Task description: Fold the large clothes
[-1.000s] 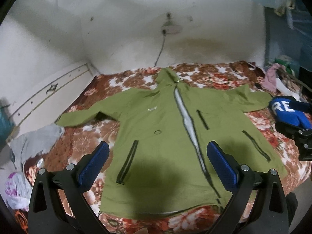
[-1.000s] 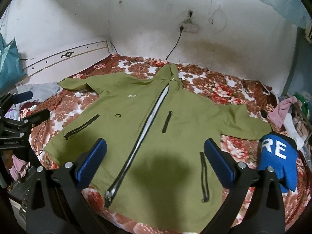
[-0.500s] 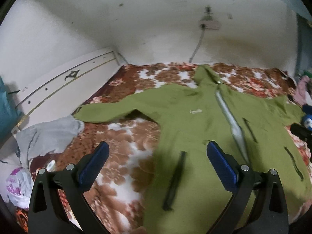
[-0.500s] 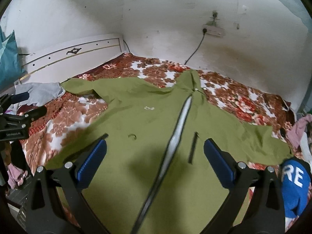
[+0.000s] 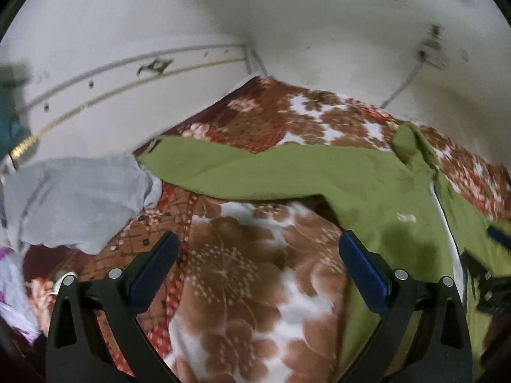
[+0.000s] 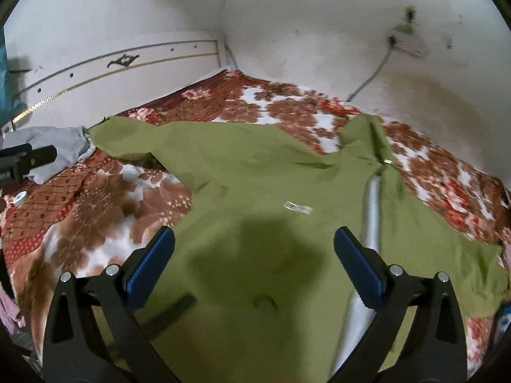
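Note:
An olive green hooded jacket (image 6: 255, 191) lies spread flat, front up, on a floral bedspread (image 6: 95, 204), with a silver zipper strip (image 6: 372, 210) down its middle. In the left wrist view its left sleeve (image 5: 242, 169) stretches toward the headboard and its body (image 5: 399, 210) lies at the right. My left gripper (image 5: 258, 265) is open and empty above the bedspread, left of the jacket body. My right gripper (image 6: 255, 261) is open and empty above the jacket's chest.
A grey garment (image 5: 73, 198) lies by the sleeve end at the bed's left edge. A white headboard (image 5: 127, 95) and white walls bound the bed. A wall socket with a cable (image 6: 405, 41) hangs behind. The left gripper's tip (image 6: 28, 156) shows in the right wrist view.
Both grippers have moved leftward and closer to the bed. The left one now faces the jacket's left sleeve and bare bedspread; the right one faces the chest. Both stay open.

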A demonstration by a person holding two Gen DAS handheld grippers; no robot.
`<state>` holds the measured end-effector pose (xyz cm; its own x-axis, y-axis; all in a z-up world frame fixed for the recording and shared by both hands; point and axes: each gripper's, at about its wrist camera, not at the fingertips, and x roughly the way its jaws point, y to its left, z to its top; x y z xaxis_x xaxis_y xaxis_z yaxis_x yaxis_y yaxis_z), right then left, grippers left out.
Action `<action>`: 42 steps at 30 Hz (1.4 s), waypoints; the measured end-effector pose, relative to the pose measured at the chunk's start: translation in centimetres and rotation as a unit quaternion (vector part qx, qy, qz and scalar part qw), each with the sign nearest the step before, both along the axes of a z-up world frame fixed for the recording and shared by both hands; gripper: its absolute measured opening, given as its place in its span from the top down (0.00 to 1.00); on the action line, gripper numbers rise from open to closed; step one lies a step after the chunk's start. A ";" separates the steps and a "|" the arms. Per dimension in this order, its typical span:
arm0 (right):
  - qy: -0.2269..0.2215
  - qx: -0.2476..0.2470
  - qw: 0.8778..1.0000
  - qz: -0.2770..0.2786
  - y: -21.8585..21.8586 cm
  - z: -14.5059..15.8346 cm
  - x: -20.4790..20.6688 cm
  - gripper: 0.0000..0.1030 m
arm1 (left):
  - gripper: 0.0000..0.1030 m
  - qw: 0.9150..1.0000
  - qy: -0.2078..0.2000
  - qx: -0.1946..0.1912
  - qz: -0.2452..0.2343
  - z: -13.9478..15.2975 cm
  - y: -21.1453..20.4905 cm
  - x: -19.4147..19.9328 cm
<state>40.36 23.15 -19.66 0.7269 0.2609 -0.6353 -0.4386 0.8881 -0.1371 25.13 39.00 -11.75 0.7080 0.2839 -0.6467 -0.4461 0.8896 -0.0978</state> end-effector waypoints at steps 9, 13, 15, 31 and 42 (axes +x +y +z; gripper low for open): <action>0.042 -0.017 0.999 -0.005 7.5 -6.4 8.1 0.04 | 0.05 0.993 -0.033 -0.109 0.030 -3.6 10.8 5.4; 0.059 -0.038 0.997 -0.015 8.9 -9.4 10.4 0.04 | 0.05 0.985 -0.039 -0.148 0.077 -6.3 16.1 6.7; 0.059 -0.046 0.997 -0.021 9.1 -10.5 11.2 0.04 | 0.05 0.979 -0.041 -0.177 0.093 -7.5 18.3 7.2; 0.102 -0.060 0.993 -0.027 10.5 -15.0 15.0 0.04 | 0.05 0.948 -0.041 -0.288 0.131 -13.7 26.3 11.3; 0.086 -0.081 0.993 -0.025 11.4 -15.3 15.3 0.04 | 0.25 0.940 -0.050 -0.321 0.104 -13.1 26.9 15.6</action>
